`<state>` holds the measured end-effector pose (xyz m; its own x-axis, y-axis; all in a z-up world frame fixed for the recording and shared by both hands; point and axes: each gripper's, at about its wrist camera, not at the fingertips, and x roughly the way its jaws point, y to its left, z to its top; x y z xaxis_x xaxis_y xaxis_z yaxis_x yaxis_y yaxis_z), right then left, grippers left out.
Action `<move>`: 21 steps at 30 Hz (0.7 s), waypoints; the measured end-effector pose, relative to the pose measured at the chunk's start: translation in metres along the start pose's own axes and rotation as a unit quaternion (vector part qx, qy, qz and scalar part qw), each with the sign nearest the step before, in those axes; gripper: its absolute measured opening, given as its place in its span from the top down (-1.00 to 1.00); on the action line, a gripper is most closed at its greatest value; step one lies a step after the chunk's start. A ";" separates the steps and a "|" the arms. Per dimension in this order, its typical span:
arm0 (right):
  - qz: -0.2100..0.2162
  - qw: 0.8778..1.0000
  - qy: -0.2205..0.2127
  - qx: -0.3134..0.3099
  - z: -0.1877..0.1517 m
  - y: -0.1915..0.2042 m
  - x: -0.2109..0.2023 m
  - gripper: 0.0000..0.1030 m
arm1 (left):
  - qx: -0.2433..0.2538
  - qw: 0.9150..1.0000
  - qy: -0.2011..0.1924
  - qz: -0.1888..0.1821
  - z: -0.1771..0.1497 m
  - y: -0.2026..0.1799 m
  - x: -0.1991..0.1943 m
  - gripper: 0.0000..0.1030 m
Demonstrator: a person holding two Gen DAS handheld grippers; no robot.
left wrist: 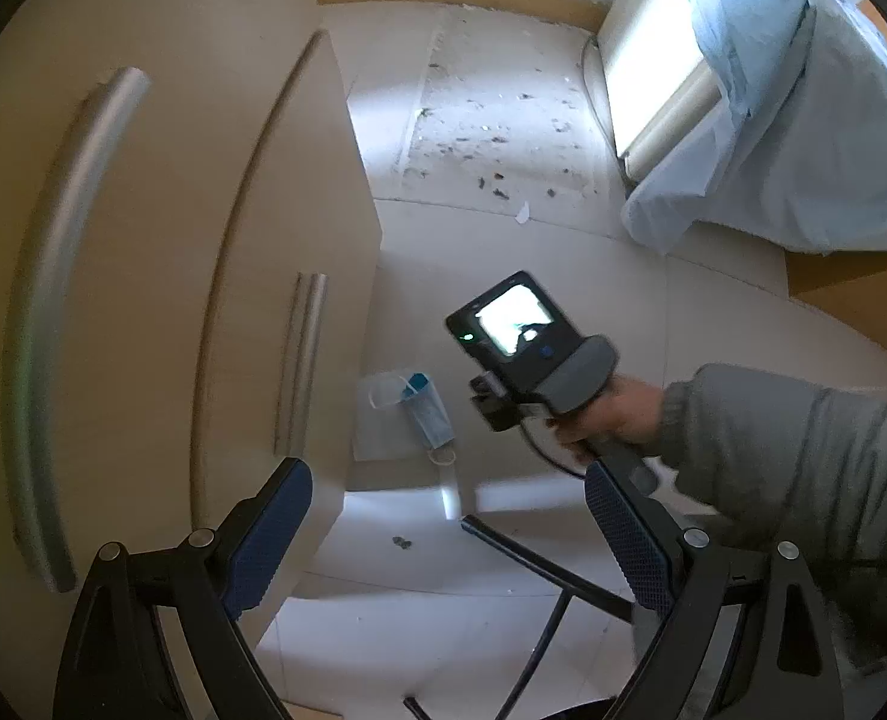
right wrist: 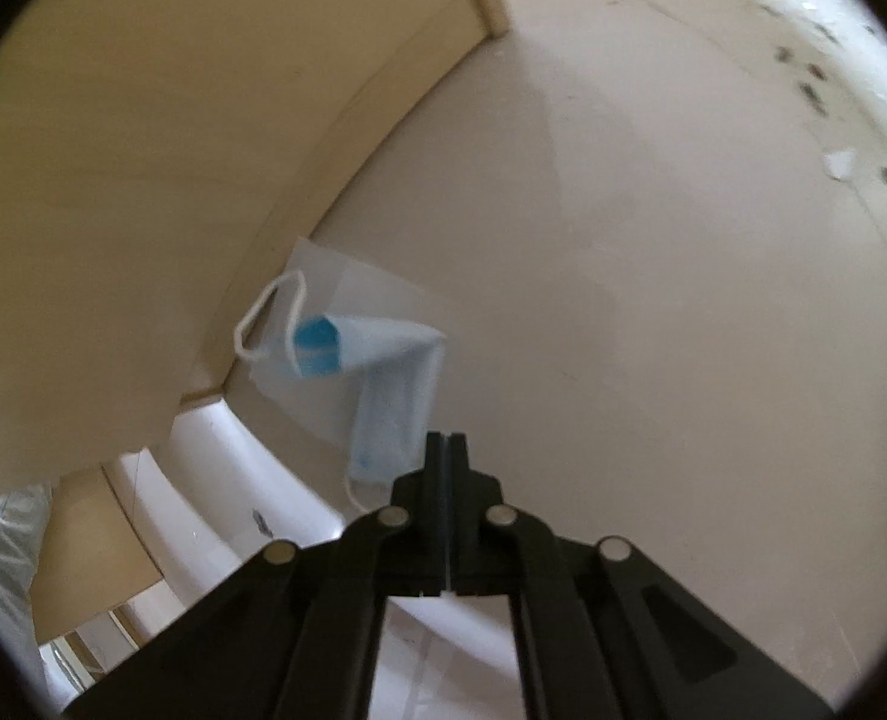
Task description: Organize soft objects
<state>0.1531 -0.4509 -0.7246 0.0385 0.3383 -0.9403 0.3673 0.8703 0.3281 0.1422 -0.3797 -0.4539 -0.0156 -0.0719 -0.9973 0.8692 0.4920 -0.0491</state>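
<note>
A light blue face mask (left wrist: 428, 417) lies folded on a clear plastic wrapper (left wrist: 377, 432) on the floor, right by the wardrobe's corner. In the right wrist view the face mask (right wrist: 383, 384) is bent in an L, with a white ear loop (right wrist: 269, 318) at its far end. My right gripper (right wrist: 446, 438) is shut, its tips at the mask's right edge. No cloth shows in the seam between the fingers. A hand in a grey sleeve (left wrist: 773, 438) holds that gripper's body (left wrist: 521, 348) beside the mask. My left gripper (left wrist: 449, 540) hangs open high above the floor, with nothing between its fingers.
A beige wardrobe (left wrist: 161, 276) with metal handles fills the left. A bed with a pale blue sheet (left wrist: 791, 120) stands at the upper right. The floor beyond is speckled with dark debris (left wrist: 491, 138). Black metal legs (left wrist: 539, 564) cross below the left gripper.
</note>
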 end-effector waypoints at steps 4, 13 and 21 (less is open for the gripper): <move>-0.004 1.000 -0.001 -0.010 -0.014 -0.017 -0.019 0.98 | -0.004 1.000 0.012 -0.016 0.002 -0.004 0.004 -0.81; -0.042 0.998 0.008 0.053 -0.055 -0.071 -0.116 0.96 | -0.028 0.996 0.042 -0.075 0.014 -0.012 0.002 -0.81; -0.102 0.980 -0.049 0.163 -0.090 -0.066 -0.224 0.01 | 0.004 0.997 -0.002 -0.078 0.010 -0.032 -0.028 -0.81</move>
<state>0.0360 -0.5519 -0.5276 0.0163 0.1201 -0.9926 0.6541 0.7496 0.1014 0.1195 -0.4022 -0.4241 -0.1491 -0.1500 -0.9774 0.8603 0.4677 -0.2030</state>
